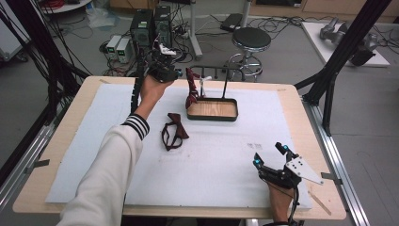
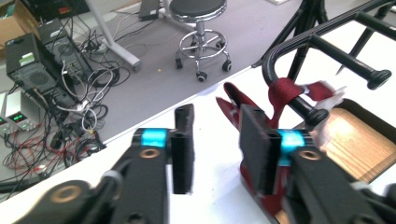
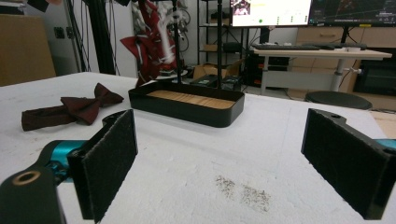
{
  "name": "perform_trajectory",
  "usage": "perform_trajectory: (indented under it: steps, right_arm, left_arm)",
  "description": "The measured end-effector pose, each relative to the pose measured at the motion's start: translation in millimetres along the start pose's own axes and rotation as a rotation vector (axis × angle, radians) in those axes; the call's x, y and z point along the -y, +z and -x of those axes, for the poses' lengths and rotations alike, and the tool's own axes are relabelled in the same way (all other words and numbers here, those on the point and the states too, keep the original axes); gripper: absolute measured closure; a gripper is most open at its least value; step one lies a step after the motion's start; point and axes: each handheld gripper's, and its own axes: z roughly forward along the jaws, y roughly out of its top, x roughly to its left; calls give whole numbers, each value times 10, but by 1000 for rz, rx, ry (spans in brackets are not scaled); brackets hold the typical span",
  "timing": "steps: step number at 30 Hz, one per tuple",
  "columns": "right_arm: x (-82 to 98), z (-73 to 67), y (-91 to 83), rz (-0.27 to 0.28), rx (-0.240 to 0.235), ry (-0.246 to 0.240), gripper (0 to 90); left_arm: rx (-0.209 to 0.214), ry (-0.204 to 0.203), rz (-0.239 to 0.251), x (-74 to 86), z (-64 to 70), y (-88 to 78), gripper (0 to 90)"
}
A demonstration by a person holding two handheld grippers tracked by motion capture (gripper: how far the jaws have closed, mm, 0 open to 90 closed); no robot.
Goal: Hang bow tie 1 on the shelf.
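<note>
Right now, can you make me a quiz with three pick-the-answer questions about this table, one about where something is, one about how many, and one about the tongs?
1. Where does the dark brown bow tie lie?
A. in the tray
B. flat on the white mat, left of the tray
C. on the stool

2. How many bow ties are at the table?
A. one
B. two
C. five

3. How are the right tongs?
A. wide open, holding nothing
C. shut on a bow tie
B. shut on the rack

Answers:
1. B, it rests on the white foam mat, apart from the black wood-bottomed tray.
2. B, one lies on the mat and a red patterned bow tie hangs on the black metal rack.
3. A, the right gripper view shows a broad gap between the pads.
</note>
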Motion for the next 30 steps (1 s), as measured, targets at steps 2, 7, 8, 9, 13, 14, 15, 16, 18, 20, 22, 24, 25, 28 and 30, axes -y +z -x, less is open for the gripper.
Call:
perform_trajectory:
  steps: [2, 7, 8, 9, 13, 14, 15, 16, 18, 20, 22, 24, 25, 28, 30]
  right_arm:
    - [0, 0, -1, -2, 2, -1, 97]
    - [-1, 3, 1, -1, 2, -5, 97]
    - [-1, 3, 2, -1, 3, -5, 97]
    - [-1, -2, 1, -5, 0, 2, 97]
    - [-2, -3, 3, -5, 1, 1, 97]
    - [-2, -2, 3, -5, 1, 1, 97]
    - [-2, 3, 5, -2, 1, -1, 97]
    - [-2, 3, 5, -1, 1, 0, 97]
    - [-1, -2, 3, -4, 2, 2, 97]
    - [-2, 0, 4, -3, 5, 0, 97]
    - [-2, 0, 3, -4, 6, 0, 97]
    - [-2, -4, 3, -7, 7, 3, 97]
    - [-3, -6, 4, -7, 8, 4, 97]
    - [-3, -8, 5, -8, 11, 2, 97]
    - [-3, -8, 5, -8, 12, 0, 97]
  left_arm:
    - [-7, -7, 3, 10, -11, -12, 579]
    - [15, -12, 32, 64, -80, -78, 472]
    - [23, -13, 42, 90, -108, -118, 457]
    - [33, -17, 55, 108, -126, -145, 429]
    - [81, -20, 106, 204, -175, -291, 272]
    - [86, -14, 119, 236, -182, -338, 257]
    - [96, -9, 133, 268, -195, -384, 258]
    - [101, -6, 150, 302, -209, -435, 256]
    - [107, -19, 188, 370, -238, -537, 243]
    - [128, -18, 219, 446, -254, -639, 228]
    - [140, -15, 240, 530, -262, -734, 226]
    - [152, -17, 267, 624, -275, -822, 224]
    - [156, -21, 281, 675, -284, -869, 223]
    - [177, -31, 321, 837, -291, -1005, 217]
    - [190, -33, 342, 944, -291, -1099, 214]
